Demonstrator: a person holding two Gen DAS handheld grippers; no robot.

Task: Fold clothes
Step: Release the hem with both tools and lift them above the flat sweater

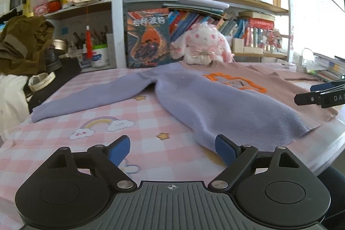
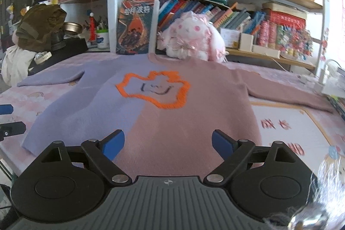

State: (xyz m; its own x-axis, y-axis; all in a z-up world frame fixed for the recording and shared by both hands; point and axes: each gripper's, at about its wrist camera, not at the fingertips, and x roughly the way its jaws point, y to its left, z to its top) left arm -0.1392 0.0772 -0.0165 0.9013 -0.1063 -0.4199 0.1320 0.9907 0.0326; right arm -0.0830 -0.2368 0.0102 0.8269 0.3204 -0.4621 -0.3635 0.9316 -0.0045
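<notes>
Our left tongs [image 1: 172,150] and right tongs [image 2: 168,144] gape empty before the sweater [image 2: 172,118]. A plush rabbit [image 2: 189,38] crowds its collar on our worktop [image 1: 64,113].

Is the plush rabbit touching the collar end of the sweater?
Cannot tell. In the right wrist view the plush rabbit sits directly behind the sweater collar, with no visible gap, but actual contact is not plain.

- One sweater [image 2: 151,113], half purple, half pink
- Two sleeves, spread out to either side
- One plush rabbit [image 2: 192,36]
- Two grippers: left gripper [image 1: 172,149], right gripper [image 2: 168,143]
- One white tub [image 1: 99,56]
</notes>
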